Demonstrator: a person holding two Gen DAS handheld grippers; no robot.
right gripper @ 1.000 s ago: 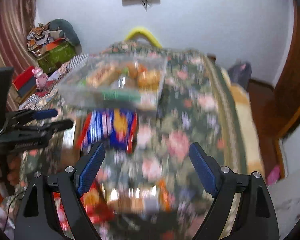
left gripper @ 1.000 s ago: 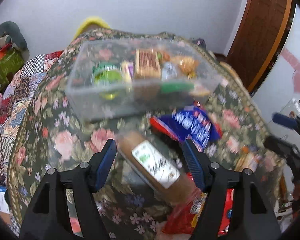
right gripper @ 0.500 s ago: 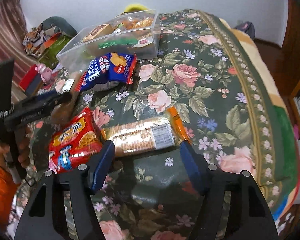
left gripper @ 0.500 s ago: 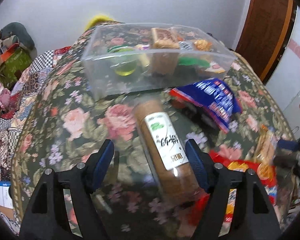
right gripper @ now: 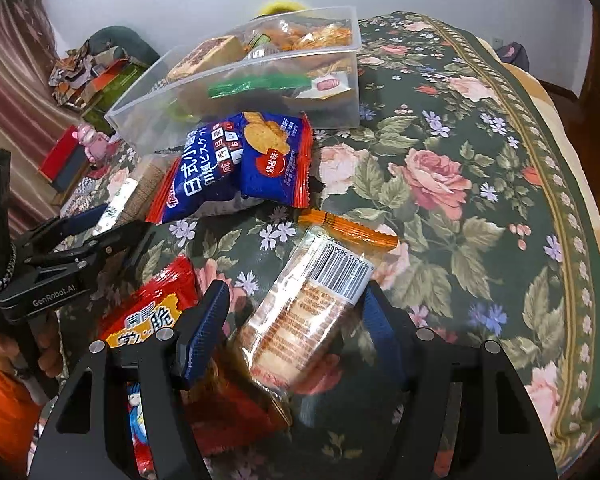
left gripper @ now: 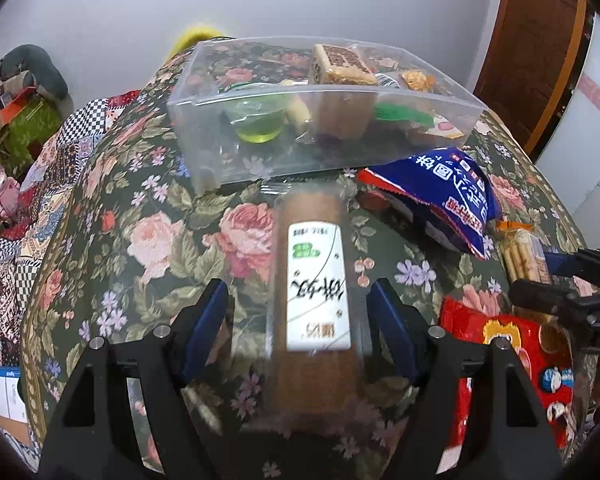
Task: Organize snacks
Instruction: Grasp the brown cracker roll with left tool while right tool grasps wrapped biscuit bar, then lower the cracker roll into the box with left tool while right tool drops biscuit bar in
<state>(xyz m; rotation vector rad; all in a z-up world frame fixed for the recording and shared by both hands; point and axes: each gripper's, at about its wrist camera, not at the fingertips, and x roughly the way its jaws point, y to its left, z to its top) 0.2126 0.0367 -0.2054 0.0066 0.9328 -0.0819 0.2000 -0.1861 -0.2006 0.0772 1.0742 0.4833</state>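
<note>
A clear plastic bin (left gripper: 260, 160) holding several snacks sits on the floral tablecloth (left gripper: 148, 240); it also shows in the right wrist view (right gripper: 148, 128). My left gripper (left gripper: 300, 316) is open, its fingers on either side of a long brown cake pack with a white label (left gripper: 316, 280). My right gripper (right gripper: 296, 320) is open around a clear biscuit pack with a barcode and orange end (right gripper: 312, 300). A blue cracker bag (right gripper: 236, 164) lies in front of the bin. A red snack bag (right gripper: 160, 312) lies beside the biscuit pack.
The tablecloth has bare floral cloth at the right (right gripper: 480, 200). A brown door (left gripper: 536, 48) stands at the back right. Clutter and a checked cloth (left gripper: 28, 128) lie off the table's left side. The left gripper (right gripper: 80, 240) shows at the left of the right wrist view.
Both grippers have dropped lower and closer to the table. The cake pack now lies between my left fingers, and the biscuit pack now lies between my right fingers.
</note>
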